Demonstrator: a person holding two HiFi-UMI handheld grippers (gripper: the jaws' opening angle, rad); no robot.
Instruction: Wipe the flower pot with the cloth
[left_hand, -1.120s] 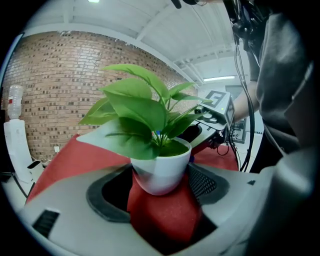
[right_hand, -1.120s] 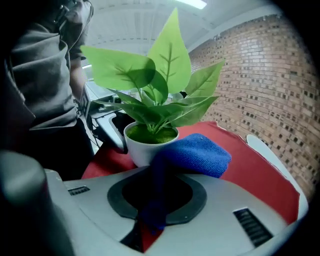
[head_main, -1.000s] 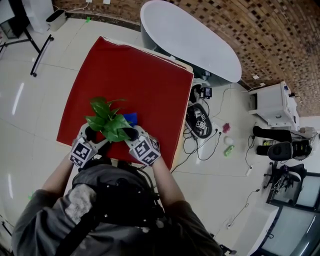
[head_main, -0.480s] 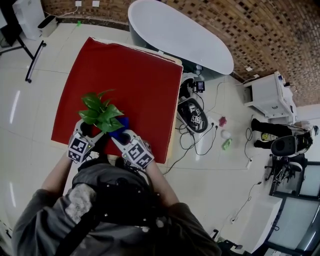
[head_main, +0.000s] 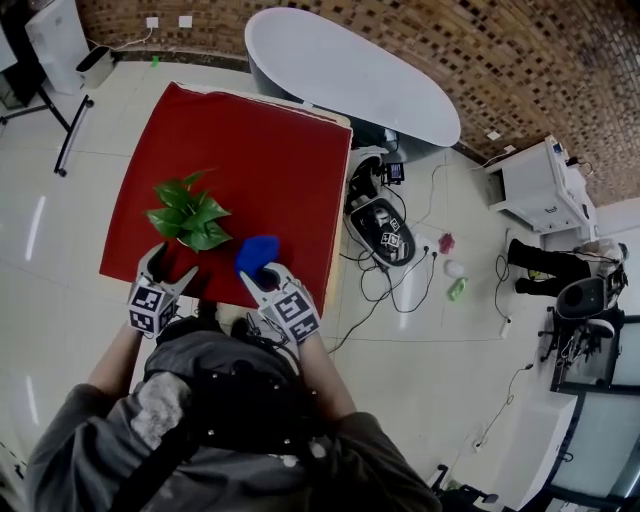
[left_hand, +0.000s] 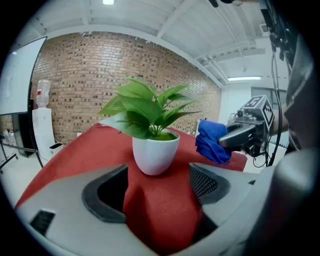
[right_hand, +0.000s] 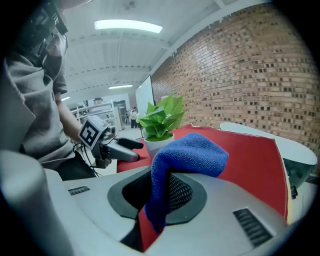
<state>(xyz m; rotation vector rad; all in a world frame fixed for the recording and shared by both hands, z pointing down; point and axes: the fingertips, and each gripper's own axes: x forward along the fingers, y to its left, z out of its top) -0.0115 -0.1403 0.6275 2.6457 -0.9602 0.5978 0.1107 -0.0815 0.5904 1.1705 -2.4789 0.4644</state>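
A white flower pot (left_hand: 156, 155) with a green leafy plant (head_main: 188, 214) stands on the red table (head_main: 270, 160) near its front left. My left gripper (head_main: 165, 269) is open just short of the pot, with nothing between its jaws. My right gripper (head_main: 262, 278) is shut on a blue cloth (head_main: 256, 254), held to the right of the pot and apart from it. In the right gripper view the blue cloth (right_hand: 185, 165) bulges out over the jaws, with the pot (right_hand: 157, 143) beyond at left. The left gripper view shows the blue cloth (left_hand: 212, 140) at the right.
A white oval tub (head_main: 350, 75) stands past the table's far right corner. Cables and a black device (head_main: 385, 230) lie on the floor to the table's right. A white cabinet (head_main: 540, 185) is further right. A stand (head_main: 70, 130) is at the left.
Both grippers have drawn back from the pot toward the table's front edge. The left gripper has come off the pot. The right one has carried the cloth away to the pot's right.
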